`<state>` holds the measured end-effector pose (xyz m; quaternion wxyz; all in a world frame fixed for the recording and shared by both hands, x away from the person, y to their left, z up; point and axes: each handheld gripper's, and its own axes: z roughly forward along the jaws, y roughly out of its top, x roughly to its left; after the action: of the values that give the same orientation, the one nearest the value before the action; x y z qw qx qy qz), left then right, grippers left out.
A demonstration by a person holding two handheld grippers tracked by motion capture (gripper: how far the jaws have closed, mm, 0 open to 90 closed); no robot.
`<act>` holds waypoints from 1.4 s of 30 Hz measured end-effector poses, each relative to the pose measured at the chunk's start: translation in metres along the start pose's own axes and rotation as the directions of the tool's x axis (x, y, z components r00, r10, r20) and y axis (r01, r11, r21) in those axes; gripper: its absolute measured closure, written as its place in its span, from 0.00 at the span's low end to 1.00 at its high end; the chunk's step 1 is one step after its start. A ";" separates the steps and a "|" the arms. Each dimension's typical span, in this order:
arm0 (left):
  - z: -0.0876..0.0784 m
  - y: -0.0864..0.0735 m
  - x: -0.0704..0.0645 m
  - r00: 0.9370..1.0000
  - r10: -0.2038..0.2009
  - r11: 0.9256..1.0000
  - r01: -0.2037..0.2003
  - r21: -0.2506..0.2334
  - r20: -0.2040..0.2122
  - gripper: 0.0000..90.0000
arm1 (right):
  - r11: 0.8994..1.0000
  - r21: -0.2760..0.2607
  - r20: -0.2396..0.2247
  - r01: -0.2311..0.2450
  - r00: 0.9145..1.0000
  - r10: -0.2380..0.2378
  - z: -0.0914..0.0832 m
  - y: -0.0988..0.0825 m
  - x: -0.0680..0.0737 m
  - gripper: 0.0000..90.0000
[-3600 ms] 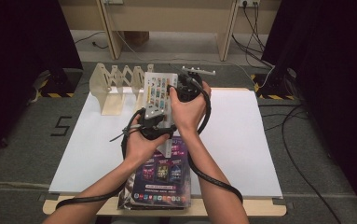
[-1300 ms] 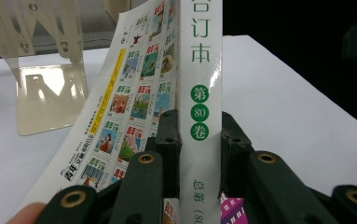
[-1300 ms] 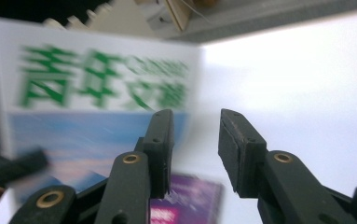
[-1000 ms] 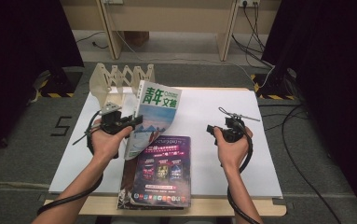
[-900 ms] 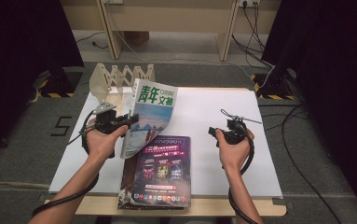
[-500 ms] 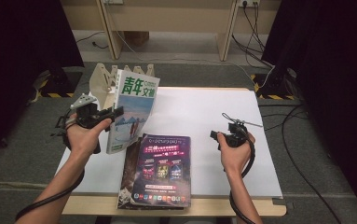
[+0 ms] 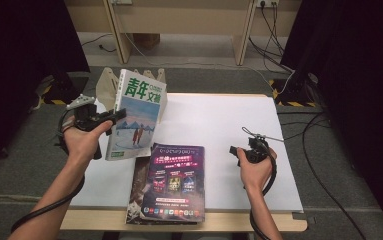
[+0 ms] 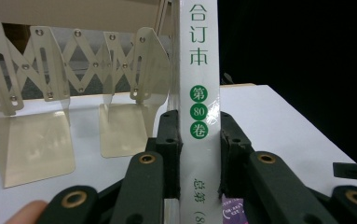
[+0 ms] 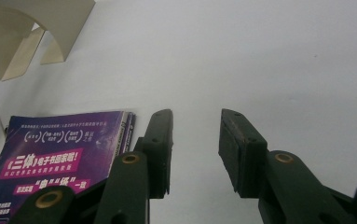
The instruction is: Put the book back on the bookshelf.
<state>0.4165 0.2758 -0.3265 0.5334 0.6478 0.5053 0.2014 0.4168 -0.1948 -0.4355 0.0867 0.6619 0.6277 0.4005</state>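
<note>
While the left gripper (image 7: 113, 116) clamps the upright book's (image 7: 138, 116) spine, the right gripper (image 7: 235, 151) rests parted, empty.

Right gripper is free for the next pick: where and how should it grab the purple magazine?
The purple magazine lies flat atop the stack, so top-down pinching fails. Bring the right gripper, jaws open and empty, in low from its right and clamp the free right edge, one jaw slipped underneath.
</note>
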 end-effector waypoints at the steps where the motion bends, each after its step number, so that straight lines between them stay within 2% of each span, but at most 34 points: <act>1: -0.002 0.000 0.001 1.000 0.001 1.000 -0.001 -0.001 -0.002 0.82 | 1.000 0.001 0.001 0.002 1.000 -0.002 0.000 0.000 -0.001 0.72; 7: -0.010 0.001 0.005 1.000 -0.011 1.000 0.011 -0.018 -0.010 0.82 | 1.000 0.007 0.014 -0.003 1.000 0.003 0.001 -0.003 -0.005 0.72; 10: -0.016 0.000 0.005 1.000 -0.003 1.000 0.003 -0.023 -0.021 0.82 | 1.000 0.008 0.017 -0.002 1.000 0.002 0.001 -0.004 -0.006 0.72; 21: -0.014 0.005 0.029 0.997 -0.049 0.999 0.050 0.017 -0.064 0.82 | 1.000 0.023 0.025 -0.006 1.000 0.006 0.006 -0.005 -0.007 0.72; 25: -0.005 0.012 0.030 0.997 -0.041 0.999 0.044 0.029 -0.073 0.82 | 0.999 0.031 0.030 -0.010 1.000 0.010 0.008 -0.006 -0.006 0.73; 26: -0.002 0.015 0.029 0.997 -0.036 0.999 0.038 0.031 -0.074 0.82 | 1.000 0.029 0.030 0.004 1.000 -0.005 0.008 -0.006 -0.008 0.73; 32: 0.020 0.034 0.027 0.996 -0.052 0.998 0.053 0.019 -0.074 0.82 | 1.000 0.029 0.034 -0.002 0.999 0.001 0.008 -0.007 -0.009 0.73; 36: 0.036 0.039 0.026 0.996 -0.060 0.998 0.062 0.017 -0.069 0.82 | 0.999 0.032 0.041 -0.005 0.999 0.004 0.009 -0.008 -0.012 0.73; 39: 0.047 0.043 0.025 0.996 -0.076 0.997 0.076 0.003 -0.054 0.82 | 0.999 0.036 0.046 -0.005 0.999 0.004 0.011 -0.010 -0.015 0.73; 42: 0.057 0.046 0.025 0.996 -0.072 0.997 0.070 -0.027 -0.047 0.82 | 0.999 0.036 0.052 -0.004 0.999 0.002 0.012 -0.011 -0.017 0.73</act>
<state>0.4927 0.2738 -0.3122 0.5360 0.6176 0.5380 0.2044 0.4182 -0.2035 -0.4575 0.0905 0.6745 0.6314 0.3717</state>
